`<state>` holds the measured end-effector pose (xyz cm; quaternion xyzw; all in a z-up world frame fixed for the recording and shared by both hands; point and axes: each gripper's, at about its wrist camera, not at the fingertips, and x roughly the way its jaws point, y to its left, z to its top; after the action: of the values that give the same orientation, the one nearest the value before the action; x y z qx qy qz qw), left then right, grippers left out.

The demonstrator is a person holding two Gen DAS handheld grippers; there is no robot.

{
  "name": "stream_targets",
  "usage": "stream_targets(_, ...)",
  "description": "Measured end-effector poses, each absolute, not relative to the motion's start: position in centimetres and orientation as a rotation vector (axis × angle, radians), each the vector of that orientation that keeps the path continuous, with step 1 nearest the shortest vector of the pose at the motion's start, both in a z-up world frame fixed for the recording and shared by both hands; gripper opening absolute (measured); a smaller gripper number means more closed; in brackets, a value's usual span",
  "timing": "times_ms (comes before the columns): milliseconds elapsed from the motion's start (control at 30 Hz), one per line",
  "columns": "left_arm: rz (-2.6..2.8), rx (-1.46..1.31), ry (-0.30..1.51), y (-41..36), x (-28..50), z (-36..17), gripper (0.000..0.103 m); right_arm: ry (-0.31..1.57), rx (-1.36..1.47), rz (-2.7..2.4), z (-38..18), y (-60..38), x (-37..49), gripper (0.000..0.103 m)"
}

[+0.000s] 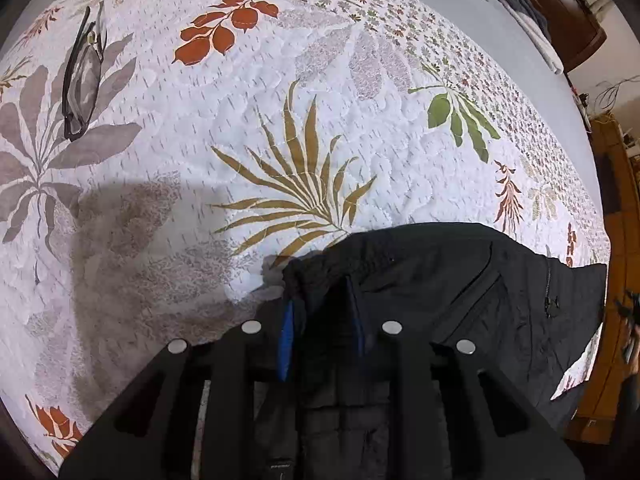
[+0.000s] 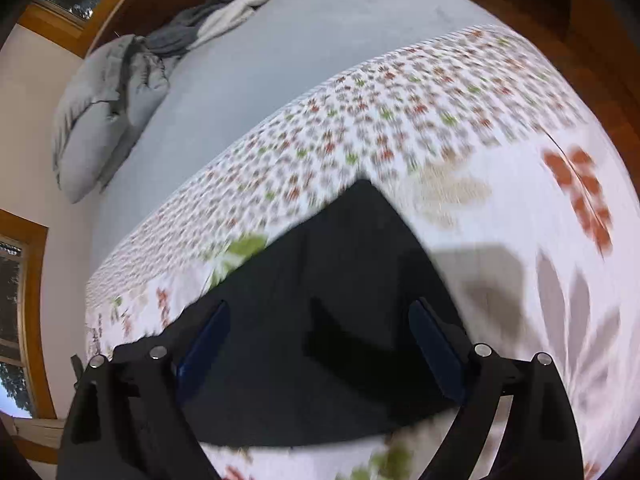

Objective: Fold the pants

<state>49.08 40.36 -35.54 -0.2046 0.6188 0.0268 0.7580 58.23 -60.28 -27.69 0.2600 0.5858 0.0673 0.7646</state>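
The black pants [image 1: 460,280] lie on a white floral quilt [image 1: 280,120]. In the left wrist view my left gripper [image 1: 322,296] is shut on a bunched edge of the pants, its blue-padded fingers [image 1: 286,336] pinching the gathered cloth. A zip pocket shows to the right of the grip. In the right wrist view, which is blurred by motion, the pants [image 2: 340,260] spread dark and flat below my right gripper [image 2: 320,320]. Its fingers [image 2: 208,340] stand wide apart with nothing between them.
A pair of glasses [image 1: 82,80] lies on the quilt at the far left. A grey sheet [image 2: 260,60] with a pillow [image 2: 100,112] and crumpled clothes [image 2: 216,16] lies beyond the quilt. Wooden furniture [image 1: 616,240] borders the bed on the right.
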Motion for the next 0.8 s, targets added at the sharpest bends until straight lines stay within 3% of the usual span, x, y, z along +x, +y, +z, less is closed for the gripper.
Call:
stream_targets(367,0.094,-0.450,1.361,39.7,49.6,-36.2,0.022,1.432,0.357,0.158,-34.1,-58.2,66.6,0.091)
stream_targets(400,0.099,-0.444,1.362,39.6,49.7,-36.1,0.021,1.436,0.333,0.161,-34.2,-57.9,66.7,0.081)
stream_targets(500,0.118,-0.423,1.359,39.1,49.7,-35.7,0.016,1.439,0.360,0.186,-33.6,-58.4,66.2,0.021)
stream_targets(600,0.141,-0.406,1.330,38.9,49.4,-34.5,0.013,1.387,0.341,0.205,-31.5,-58.2,65.2,0.013)
stream_targets(800,0.136,-0.433,1.211,38.8,48.1,-29.7,0.012,1.285,0.359,0.209,-26.0,-59.3,62.3,0.011)
